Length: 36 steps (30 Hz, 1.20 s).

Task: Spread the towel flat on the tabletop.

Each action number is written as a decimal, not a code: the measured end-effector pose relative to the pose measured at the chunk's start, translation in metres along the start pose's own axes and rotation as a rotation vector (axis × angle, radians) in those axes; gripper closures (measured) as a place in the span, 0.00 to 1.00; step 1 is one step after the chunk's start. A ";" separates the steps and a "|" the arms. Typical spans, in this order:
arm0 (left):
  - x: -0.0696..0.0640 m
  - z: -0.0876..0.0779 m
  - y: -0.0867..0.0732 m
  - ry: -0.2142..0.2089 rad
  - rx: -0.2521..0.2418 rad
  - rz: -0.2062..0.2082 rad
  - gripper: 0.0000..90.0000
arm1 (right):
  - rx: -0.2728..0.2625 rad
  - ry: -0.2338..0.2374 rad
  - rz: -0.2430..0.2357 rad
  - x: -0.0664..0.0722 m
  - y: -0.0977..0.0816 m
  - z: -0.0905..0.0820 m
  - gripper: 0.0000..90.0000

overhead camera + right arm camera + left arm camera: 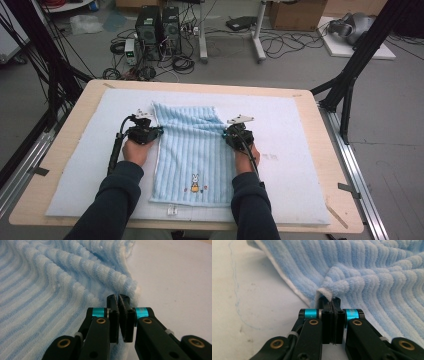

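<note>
A light blue ribbed towel [190,155] with a small rabbit motif is seen mid-frame on the counter [310,100], its edges pinched by the clenched left gripper [156,131] and right gripper [226,134].

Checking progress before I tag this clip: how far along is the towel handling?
Done: the blue towel lies spread on the white mat, and both side edges are pinched, by the left gripper and the right gripper; the cloth bunches at each pinch. In hand: both jaws are shut on the edges. Left: no fold shows yet; the towel still lies flat, rabbit patch up.
</note>
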<state>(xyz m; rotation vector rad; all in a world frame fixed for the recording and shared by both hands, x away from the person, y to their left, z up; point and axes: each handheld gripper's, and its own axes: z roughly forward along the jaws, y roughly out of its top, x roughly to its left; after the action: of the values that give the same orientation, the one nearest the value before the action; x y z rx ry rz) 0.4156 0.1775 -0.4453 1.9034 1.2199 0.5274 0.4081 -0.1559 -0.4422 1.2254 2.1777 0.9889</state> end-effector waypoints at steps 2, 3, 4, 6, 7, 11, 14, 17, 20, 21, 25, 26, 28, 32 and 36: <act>0.000 -0.003 -0.002 0.002 -0.024 -0.004 0.75 | -0.005 0.012 0.007 0.000 -0.001 -0.002 0.88; 0.001 -0.005 -0.003 -0.008 -0.040 -0.017 0.68 | -0.009 0.028 0.018 0.000 -0.001 -0.003 0.84; 0.000 -0.008 -0.005 -0.014 -0.048 -0.019 0.63 | -0.015 0.035 0.016 0.001 -0.001 -0.005 0.82; 0.000 -0.012 -0.007 -0.040 -0.037 -0.033 0.52 | -0.033 0.051 0.007 0.003 0.001 -0.011 0.77; 0.000 -0.016 -0.009 -0.055 -0.052 -0.036 0.49 | -0.039 0.056 -0.008 0.005 0.003 -0.014 0.75; -0.002 -0.034 -0.016 -0.095 -0.098 -0.026 0.47 | -0.055 0.085 -0.052 0.013 0.006 -0.030 0.66; -0.003 -0.047 -0.021 -0.130 -0.126 -0.012 0.47 | -0.055 0.096 -0.083 0.017 0.005 -0.043 0.58; -0.002 -0.060 -0.025 -0.157 -0.152 -0.020 0.43 | -0.084 0.095 -0.080 0.018 -0.001 -0.060 0.48; -0.004 -0.072 -0.030 -0.148 -0.189 -0.015 0.37 | -0.103 0.089 -0.053 0.015 -0.013 -0.075 0.37; -0.005 -0.075 -0.032 -0.153 -0.197 -0.017 0.34 | -0.110 0.079 -0.041 0.013 -0.018 -0.080 0.33; -0.010 -0.085 -0.041 -0.183 -0.191 0.000 0.25 | -0.122 0.083 -0.004 0.008 -0.042 -0.097 0.24; -0.011 -0.088 -0.043 -0.188 -0.190 0.001 0.26 | -0.117 0.083 0.002 0.008 -0.049 -0.100 0.22; -0.011 -0.093 -0.047 -0.208 -0.192 0.007 0.28 | -0.116 0.094 0.020 0.007 -0.061 -0.106 0.18; -0.011 -0.104 -0.054 -0.235 -0.179 0.005 0.33 | -0.124 0.107 0.022 0.009 -0.080 -0.117 0.13; -0.018 -0.112 -0.068 -0.247 -0.153 0.017 0.36 | -0.105 0.111 0.015 0.014 -0.086 -0.125 0.15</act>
<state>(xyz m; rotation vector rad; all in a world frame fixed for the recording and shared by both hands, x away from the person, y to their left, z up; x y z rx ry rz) 0.2916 0.2206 -0.4317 1.7906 0.9773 0.3699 0.2706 -0.2196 -0.4282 1.1653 2.1715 1.1877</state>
